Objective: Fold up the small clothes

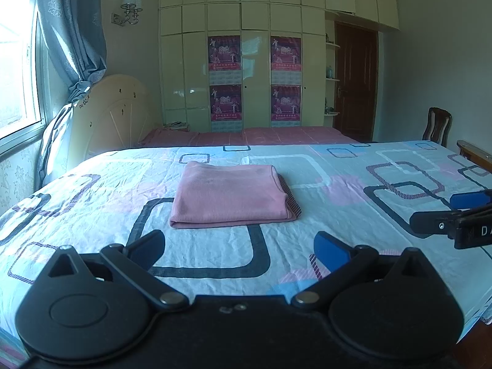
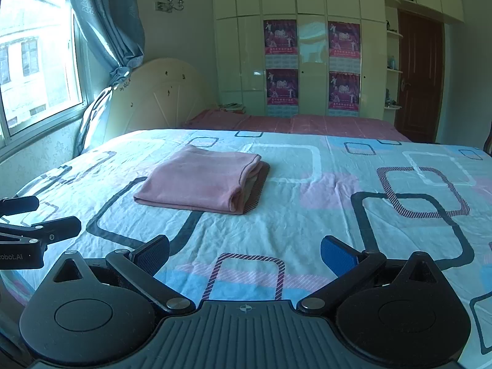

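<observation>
A pink garment [image 1: 230,195] lies folded into a flat rectangle on the patterned bed sheet [image 1: 323,203], just beyond my left gripper [image 1: 240,250]. It also shows in the right wrist view [image 2: 204,180], ahead and to the left of my right gripper [image 2: 246,253]. Both grippers are open and empty, held above the sheet on the near side of the garment. The right gripper shows at the right edge of the left wrist view [image 1: 452,212]. The left gripper shows at the left edge of the right wrist view [image 2: 40,218].
A cream headboard [image 1: 113,113] and a window with a grey curtain [image 1: 73,30] stand at the left. A second bed with a pink cover [image 1: 261,135] lies behind, before a cream wardrobe [image 1: 255,61]. A wooden chair [image 1: 436,124] and a brown door [image 1: 356,80] are at the right.
</observation>
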The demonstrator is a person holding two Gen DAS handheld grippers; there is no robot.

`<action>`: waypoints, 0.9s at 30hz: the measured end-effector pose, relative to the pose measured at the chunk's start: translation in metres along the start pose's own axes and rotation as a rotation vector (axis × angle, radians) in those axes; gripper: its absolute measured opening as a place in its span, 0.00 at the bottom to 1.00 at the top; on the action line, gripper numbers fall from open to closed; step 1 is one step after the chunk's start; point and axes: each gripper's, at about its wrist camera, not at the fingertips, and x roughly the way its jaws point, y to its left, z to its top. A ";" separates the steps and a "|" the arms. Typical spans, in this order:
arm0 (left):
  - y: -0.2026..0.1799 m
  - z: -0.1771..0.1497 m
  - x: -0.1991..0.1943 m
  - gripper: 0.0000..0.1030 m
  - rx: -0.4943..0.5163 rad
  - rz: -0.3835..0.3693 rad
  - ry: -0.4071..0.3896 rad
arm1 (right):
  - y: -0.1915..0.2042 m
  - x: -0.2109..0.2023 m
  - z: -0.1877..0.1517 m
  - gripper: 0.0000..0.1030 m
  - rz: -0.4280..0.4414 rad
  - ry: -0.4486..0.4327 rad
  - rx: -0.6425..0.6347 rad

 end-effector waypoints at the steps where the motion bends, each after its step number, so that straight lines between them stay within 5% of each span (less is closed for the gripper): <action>1: 0.000 0.000 0.000 0.99 -0.001 0.000 0.001 | 0.000 0.000 0.000 1.00 0.000 0.001 -0.001; 27: -0.001 -0.001 0.001 0.99 0.000 0.001 0.002 | -0.004 -0.001 -0.001 1.00 0.005 0.001 -0.014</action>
